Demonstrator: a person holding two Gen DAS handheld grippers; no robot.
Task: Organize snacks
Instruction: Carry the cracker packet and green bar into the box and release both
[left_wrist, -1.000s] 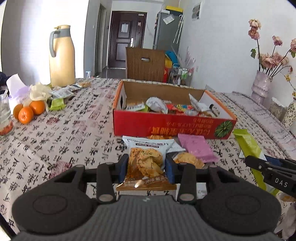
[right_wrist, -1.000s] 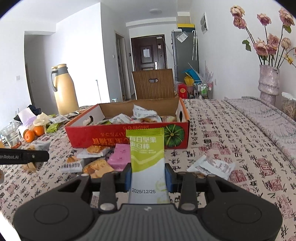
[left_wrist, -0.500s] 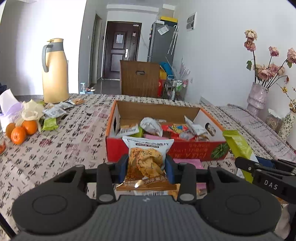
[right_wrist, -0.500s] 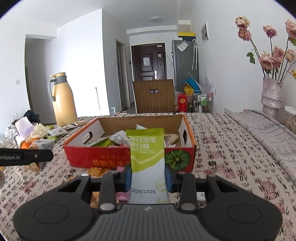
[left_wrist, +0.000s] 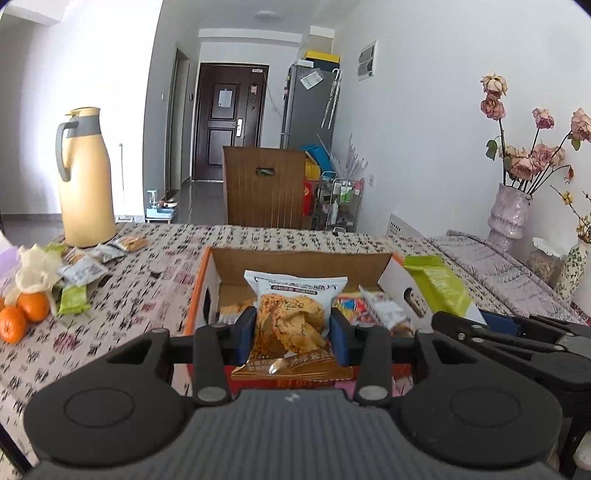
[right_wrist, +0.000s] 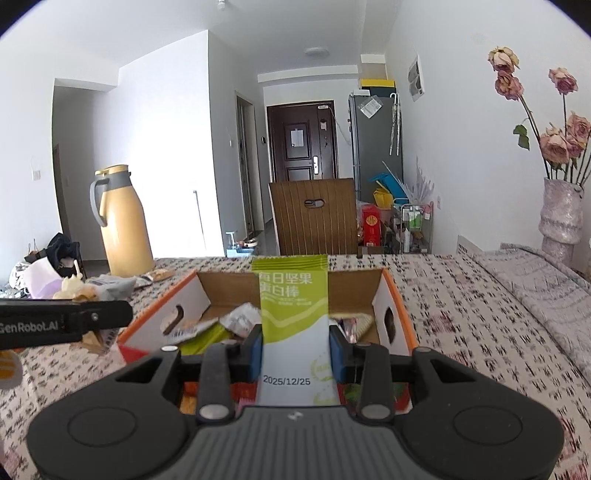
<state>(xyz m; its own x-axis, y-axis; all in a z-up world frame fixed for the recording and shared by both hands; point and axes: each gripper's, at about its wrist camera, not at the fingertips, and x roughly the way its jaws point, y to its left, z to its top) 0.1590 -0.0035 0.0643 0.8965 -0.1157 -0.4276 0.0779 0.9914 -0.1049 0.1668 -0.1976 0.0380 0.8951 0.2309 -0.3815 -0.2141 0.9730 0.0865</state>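
**Both packets carried to the box, ready to drop**

Nearest to me, the left claw (left_wrist: 292, 334) is pinching a white-and-orange foil packet of crisp crackers (left_wrist: 291, 321) upright between its blue pads. The right claw (right_wrist: 295, 349) grips a tall green-and-white nut-bar sachet (right_wrist: 293, 314) the same way, its printed date showing low down. Each tool shows at the edge of the other's view, so the two are travelling side by side.

Just beyond the pads lies the open red-and-orange cardboard box (left_wrist: 207, 280), already part filled with mixed wrappers. From where I stand this looks like the carrying step close to its end: both snacks are held over the near wall of the box, or just short of it. I'd judge the next move calls for a little more forward reach, so each packet clears the rim, then a spreading of the pads to let them fall among the others. The tall sachet may want tilting so it lies flat and does not lean on the wall.

Against a second ago, the box has come much closer and now sits right under the claws. The loose pink and orange packets once seen on the patterned worktop (left_wrist: 110, 314) before the box have nearly passed out of view below. Both grips are unchanged.

Farther off on the left lie two oranges (left_wrist: 24, 315) and small packets; behind them stands a tall yellow thermos jug (left_wrist: 86, 206).
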